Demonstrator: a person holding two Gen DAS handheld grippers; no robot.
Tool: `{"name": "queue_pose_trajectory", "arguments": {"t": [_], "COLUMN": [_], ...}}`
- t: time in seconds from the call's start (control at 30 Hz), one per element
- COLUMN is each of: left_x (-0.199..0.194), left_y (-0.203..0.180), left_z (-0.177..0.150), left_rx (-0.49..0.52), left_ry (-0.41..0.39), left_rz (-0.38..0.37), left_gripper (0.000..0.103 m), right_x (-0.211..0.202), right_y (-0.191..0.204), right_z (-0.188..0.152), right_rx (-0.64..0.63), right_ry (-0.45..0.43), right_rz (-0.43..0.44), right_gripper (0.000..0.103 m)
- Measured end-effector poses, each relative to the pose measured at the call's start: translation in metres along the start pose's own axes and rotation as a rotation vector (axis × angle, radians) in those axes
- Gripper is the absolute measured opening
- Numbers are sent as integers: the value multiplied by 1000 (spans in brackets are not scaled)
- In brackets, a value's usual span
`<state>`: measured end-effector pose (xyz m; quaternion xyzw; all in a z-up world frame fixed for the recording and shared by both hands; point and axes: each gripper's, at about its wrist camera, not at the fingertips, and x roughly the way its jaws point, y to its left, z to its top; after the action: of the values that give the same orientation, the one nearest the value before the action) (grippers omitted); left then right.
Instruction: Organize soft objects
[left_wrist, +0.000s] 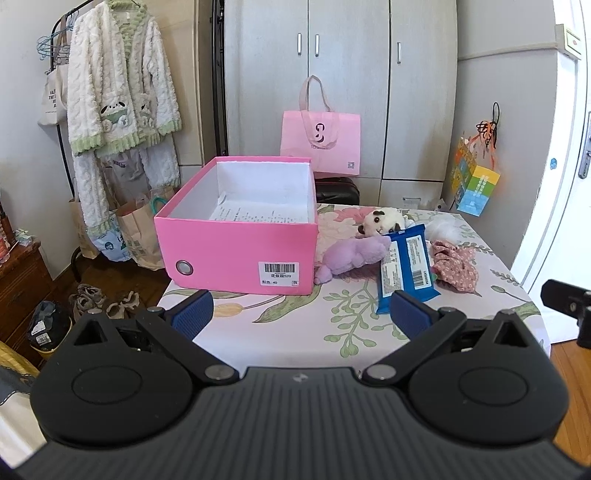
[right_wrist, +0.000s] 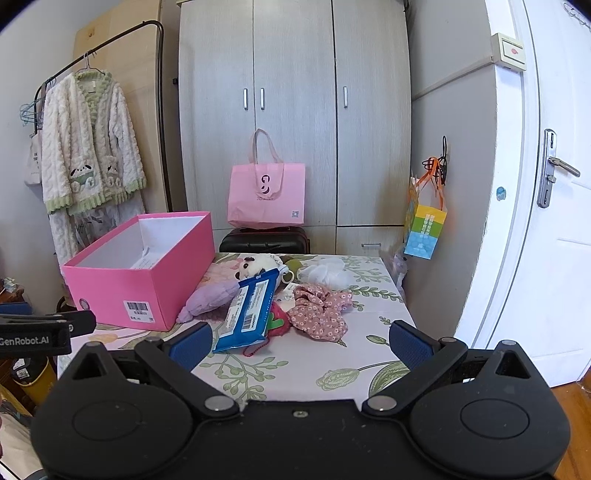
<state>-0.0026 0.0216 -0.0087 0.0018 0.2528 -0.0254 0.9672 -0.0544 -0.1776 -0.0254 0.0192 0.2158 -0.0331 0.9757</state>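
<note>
Hovering over the near edge of the floral table (left_wrist: 295, 332), the left hand-held gripper (left_wrist: 301, 314) and the right hand-held gripper (right_wrist: 301, 345) both gape wide, holding nothing. The purple plush (right_wrist: 210, 297), panda plush (right_wrist: 255, 267), blue packet (right_wrist: 249, 308) and floral scrunchie (right_wrist: 321, 310) lie heaped just right of the open pink box (right_wrist: 147, 273).
</note>
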Motion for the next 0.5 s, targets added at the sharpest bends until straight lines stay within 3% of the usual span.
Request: {"name": "queue_pose_trajectory", "arguments": {"t": [0.5], "left_x": [-1], "left_y": [3], "left_z": [-3], "left_rx": [0], "left_ry": [11], "left_rz": [1], "left_gripper": [103], "right_x": [4], "right_y": [5], "right_z": [-4], "right_rx": [-28], "right_ry": [3], "right_rz": [7], "right_gripper": [103]}}
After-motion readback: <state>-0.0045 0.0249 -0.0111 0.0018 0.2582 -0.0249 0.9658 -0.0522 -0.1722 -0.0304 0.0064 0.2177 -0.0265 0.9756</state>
